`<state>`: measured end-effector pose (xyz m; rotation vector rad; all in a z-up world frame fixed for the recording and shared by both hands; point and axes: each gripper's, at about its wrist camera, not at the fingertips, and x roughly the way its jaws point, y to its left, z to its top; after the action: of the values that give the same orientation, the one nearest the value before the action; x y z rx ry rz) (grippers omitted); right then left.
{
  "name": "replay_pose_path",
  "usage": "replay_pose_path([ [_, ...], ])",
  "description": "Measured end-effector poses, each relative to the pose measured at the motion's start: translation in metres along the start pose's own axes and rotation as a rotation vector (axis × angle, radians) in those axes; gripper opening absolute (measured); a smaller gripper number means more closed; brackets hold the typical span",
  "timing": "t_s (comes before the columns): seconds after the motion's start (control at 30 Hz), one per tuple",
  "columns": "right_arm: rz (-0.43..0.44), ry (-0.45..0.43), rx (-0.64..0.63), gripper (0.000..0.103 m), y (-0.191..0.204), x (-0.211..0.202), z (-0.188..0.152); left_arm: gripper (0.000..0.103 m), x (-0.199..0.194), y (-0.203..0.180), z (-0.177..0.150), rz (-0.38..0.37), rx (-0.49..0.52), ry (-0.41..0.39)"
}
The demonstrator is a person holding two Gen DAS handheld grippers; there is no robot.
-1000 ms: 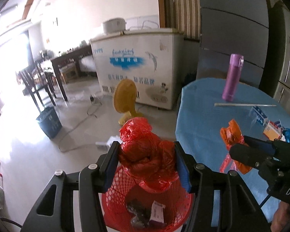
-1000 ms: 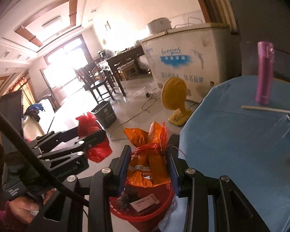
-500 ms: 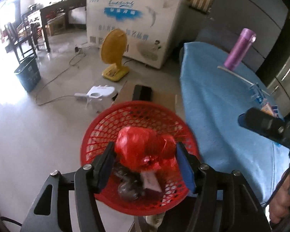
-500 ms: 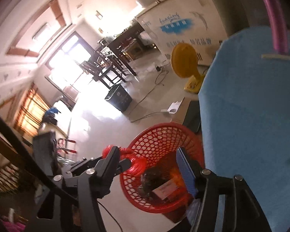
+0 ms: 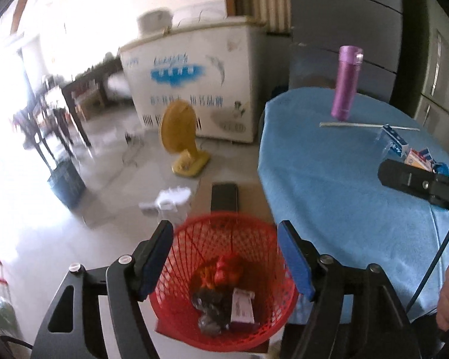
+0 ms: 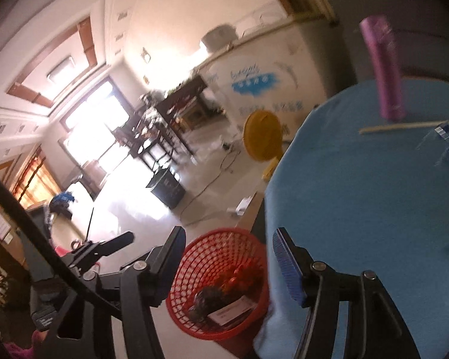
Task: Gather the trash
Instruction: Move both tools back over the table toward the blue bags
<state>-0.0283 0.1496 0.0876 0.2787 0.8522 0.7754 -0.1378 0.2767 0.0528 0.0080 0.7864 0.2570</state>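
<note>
**Dropping trash into the red basket: both hand-held grippers empty above it**

Releasing step, judged near its end. Left hand-held gripper point(image 5: 226, 261) sits at lower centre of the left wrist view, jaws opening, wide, nothing between the pads. Right hand-held gripper point(image 6: 229, 264) at lower centre of its own view: jaws parted at a moderate gap, nothing held.

Red mesh basket point(image 5: 176, 302) stands on the floor just beside the edge of the blue tabletop point(image 5: 329, 185). Inside it: crumpled red and orange bags point(image 5: 224, 270), a dark wad point(image 5: 209, 305), a small pink-white packet point(image 5: 242, 305).

Remaining trash, judged: small wrappers point(image 5: 416, 155) at the right edge of the left view, on the tabletop, next to a thin stick point(image 5: 365, 125). Purple bottle point(image 5: 345, 82) stands upright behind it; probably not trash.

To do the step well:
1. Keep jaws open until clear of the basket rim.
2. Lift before swinging right, so neither gripper snags the mesh.
3. Approach the wrappers low and flat; thin items slip.
</note>
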Motion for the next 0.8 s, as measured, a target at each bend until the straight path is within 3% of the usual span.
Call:
replay_pose_path([
  [0.33,-0.081,-0.191,0.020,0.065,-0.021,-0.092,0.014,0.074,-0.060,-0.057,0.029,0.071,0.165,-0.172],
  [0.8,-0.116,-0.305,0.088,0.065,-0.056,-0.158,0.007,0.074,-0.083,-0.111,0.036,0.053,0.257,-0.207],
])
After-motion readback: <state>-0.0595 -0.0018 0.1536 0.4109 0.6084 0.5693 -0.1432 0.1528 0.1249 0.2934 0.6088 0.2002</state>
